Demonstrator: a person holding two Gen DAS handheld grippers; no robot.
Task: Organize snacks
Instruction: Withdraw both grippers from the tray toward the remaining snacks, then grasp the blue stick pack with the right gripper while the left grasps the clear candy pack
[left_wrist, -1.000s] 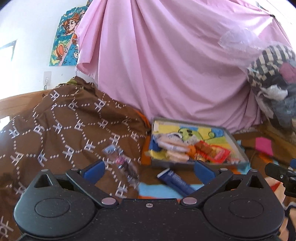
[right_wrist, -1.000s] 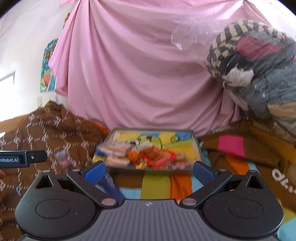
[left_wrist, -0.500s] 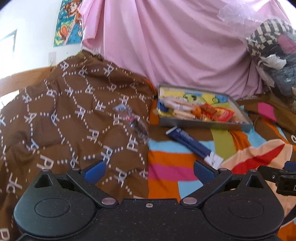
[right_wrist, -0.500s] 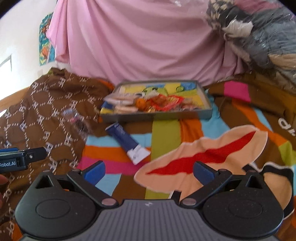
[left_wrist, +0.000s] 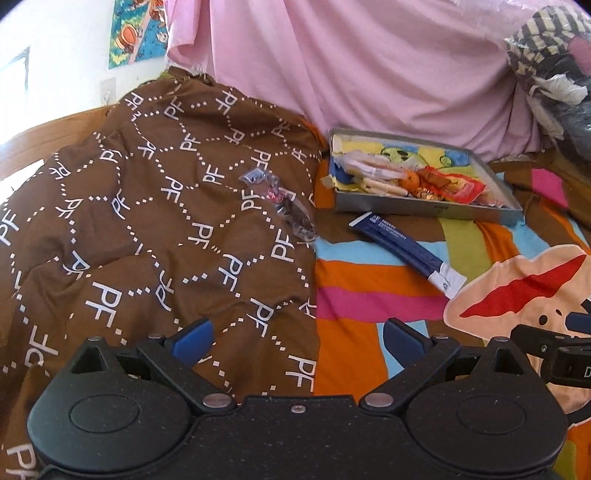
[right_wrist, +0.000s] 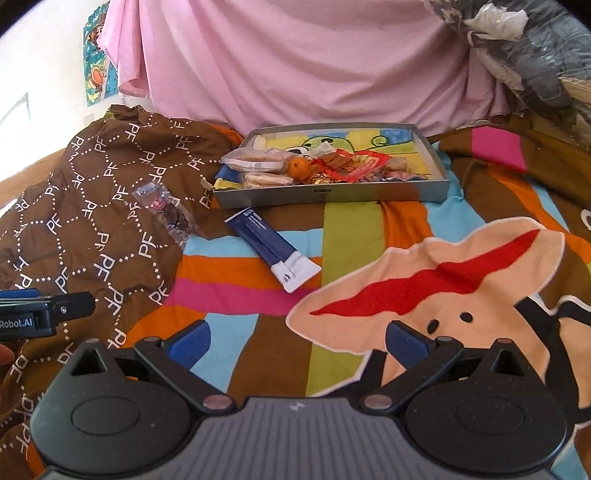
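Brown blanket printed "PF" — left gripper reads "Robot.AI".

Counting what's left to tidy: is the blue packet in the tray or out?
Out: the blue packet lies on the striped blanket before the tray.

Blue packet beside snack tray

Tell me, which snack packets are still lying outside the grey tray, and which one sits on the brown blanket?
Two: the clear packet lies on the brown blanket; the long blue packet lies on the striped cover, just before the tray.
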